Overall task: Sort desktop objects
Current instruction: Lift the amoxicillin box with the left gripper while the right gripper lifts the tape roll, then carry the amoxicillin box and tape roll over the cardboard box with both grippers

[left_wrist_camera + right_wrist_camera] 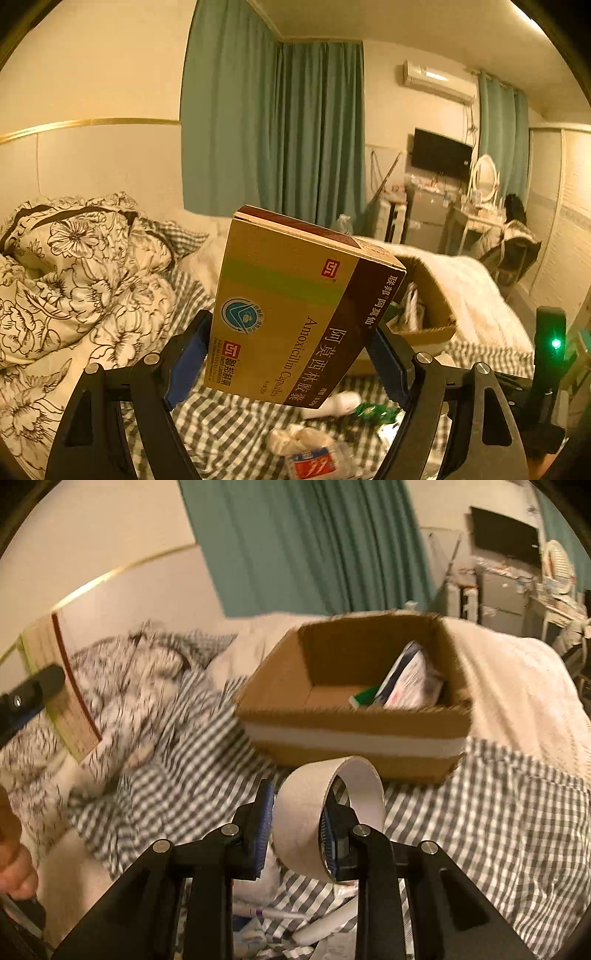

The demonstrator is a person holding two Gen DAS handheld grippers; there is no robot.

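Transport step: left gripper (pixel 288 354) clamps medicine box (pixel 295 310), right gripper (pixel 295 830) pinches tape roll (pixel 325 812); next, release over cardboard box (pixel 351 734) ahead.

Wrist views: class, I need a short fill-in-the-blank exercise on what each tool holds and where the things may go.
The left tool grips a medicine ____.
The right tool pinches an empty tape ____.
The carton sits on a checked ____.
The curtain is ____.

Missing words: box; roll; sheet; green

Green curtains (pixel 273 129), cream walls (warm light), wall television (pixel 441 153)
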